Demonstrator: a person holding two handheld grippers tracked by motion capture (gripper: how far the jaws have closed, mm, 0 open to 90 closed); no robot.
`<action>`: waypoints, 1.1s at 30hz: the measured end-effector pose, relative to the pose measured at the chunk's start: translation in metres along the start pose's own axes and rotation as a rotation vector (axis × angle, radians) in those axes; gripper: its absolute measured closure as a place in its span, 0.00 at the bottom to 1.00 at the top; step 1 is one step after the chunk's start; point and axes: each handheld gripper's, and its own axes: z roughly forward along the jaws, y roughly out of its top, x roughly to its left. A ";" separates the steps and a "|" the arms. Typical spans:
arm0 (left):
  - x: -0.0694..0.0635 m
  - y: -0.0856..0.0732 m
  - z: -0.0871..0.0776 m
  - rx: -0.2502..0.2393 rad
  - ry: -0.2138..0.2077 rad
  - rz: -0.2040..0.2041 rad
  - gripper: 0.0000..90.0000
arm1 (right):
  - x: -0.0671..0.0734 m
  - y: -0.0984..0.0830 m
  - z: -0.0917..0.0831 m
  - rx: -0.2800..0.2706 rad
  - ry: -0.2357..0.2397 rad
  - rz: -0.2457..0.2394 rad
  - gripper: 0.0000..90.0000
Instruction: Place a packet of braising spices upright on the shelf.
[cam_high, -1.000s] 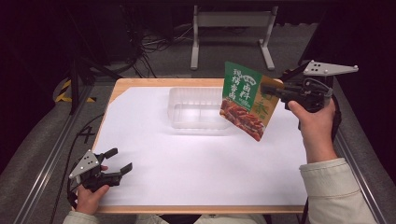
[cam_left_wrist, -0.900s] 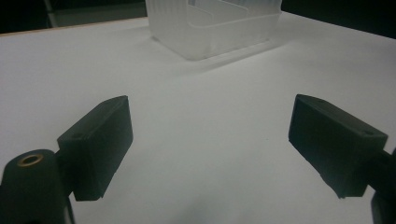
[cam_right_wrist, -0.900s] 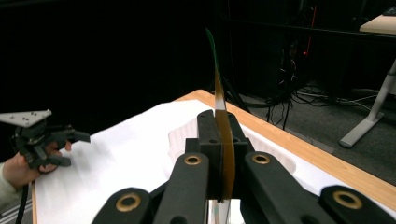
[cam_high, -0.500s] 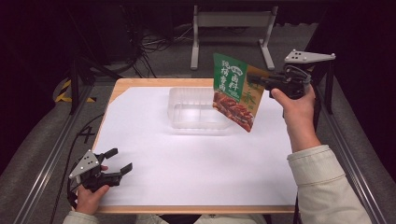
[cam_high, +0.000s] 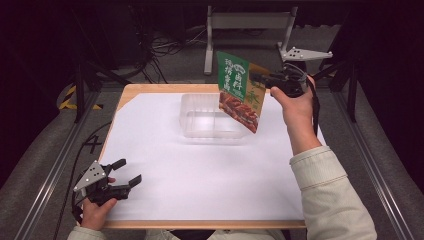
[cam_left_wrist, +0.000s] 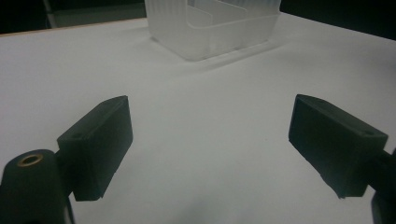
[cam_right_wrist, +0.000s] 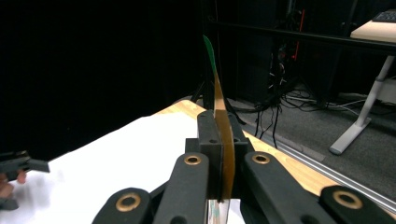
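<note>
A green and red snack packet (cam_high: 239, 91) hangs in the air over the right end of a clear plastic container (cam_high: 207, 116). My right gripper (cam_high: 259, 79) is shut on the packet's right edge and holds it level from the right. In the right gripper view the packet (cam_right_wrist: 218, 100) shows edge-on, pinched between the two black jaws. My left gripper (cam_high: 128, 172) rests low at the table's front left corner, open, with nothing between its fingers (cam_left_wrist: 98, 144). The container (cam_left_wrist: 215, 23) stands far ahead of it.
White paper (cam_high: 200, 175) covers the wooden table (cam_high: 150, 89). Beyond the far edge are a metal stand (cam_high: 250, 20), cables on the floor and dark curtains. Metal rails run along both sides of the table.
My right hand has carried the packet leftward and a little farther back, from the table's right side to above the container's right end. The left gripper has stayed put.
</note>
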 end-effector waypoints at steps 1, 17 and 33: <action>0.000 0.000 0.000 -0.002 -0.001 0.001 0.16 | 0.000 0.000 0.002 -0.004 -0.001 0.000 1.00; 0.000 0.000 0.000 -0.003 0.000 0.003 0.16 | -0.005 -0.005 0.027 -0.059 -0.035 0.010 1.00; 0.000 0.000 0.000 -0.003 0.000 -0.001 0.16 | -0.014 -0.011 0.039 -0.072 -0.072 0.037 1.00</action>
